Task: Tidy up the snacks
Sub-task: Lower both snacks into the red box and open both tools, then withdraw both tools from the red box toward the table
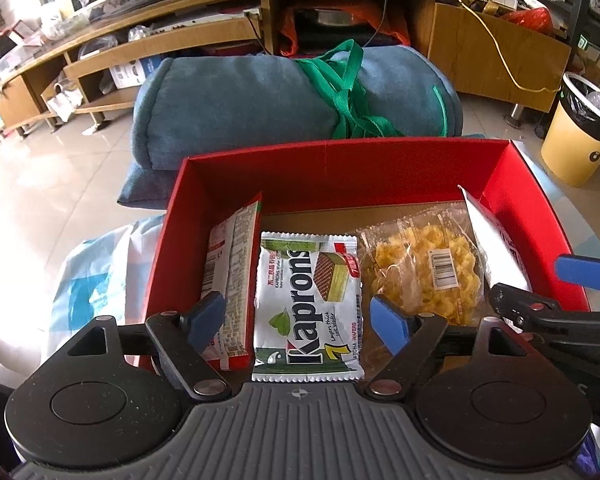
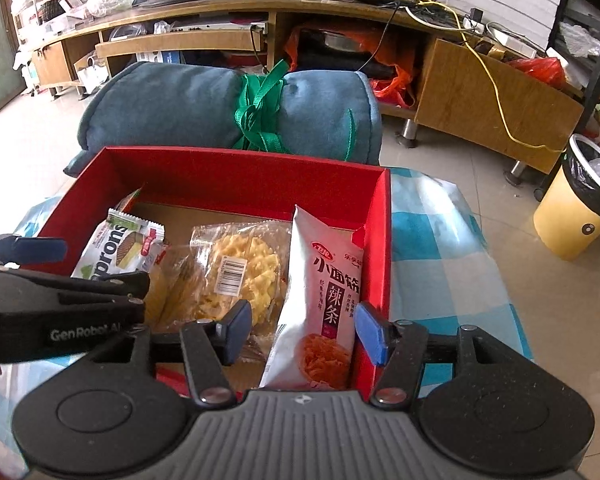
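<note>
Nearest to me, my left gripper [image 1: 300, 318] hangs over the red box with its jaws spread apart, the blue pads standing to either side of the wafer packet [image 1: 309, 308] and pressing on nothing, so it is released. My right gripper [image 2: 300, 330] sits beside it with the jaws parted, the pads flanking the lower end of the spicy strip packet [image 2: 324, 300]; I see a gap on both sides, so I read it as let go too. All four snacks I can see already lie inside the red box [image 1: 340, 168]. From the left wrist view they run left to right: a red-edged packet [image 1: 230, 280] propped on its side against the left wall, the white and green wafer packet lying flat with its label up, a clear bag of yellow crisps [image 1: 424, 268] with a barcode sticker, and the pale pink strip packet leaning against the right wall. I judge the sorting close to finished, with perhaps only straightening left; no loose snacks show outside the box. The box is open-topped with a brown cardboard floor, and its far half is bare. It stands on a blue and white checked cloth [image 2: 440, 240]. Just beyond lies a rolled blue cushion [image 1: 260, 108] tied with green strap, and farther back a long wooden cabinet [image 2: 480, 92] and a yellow bin [image 2: 576, 220].
</note>
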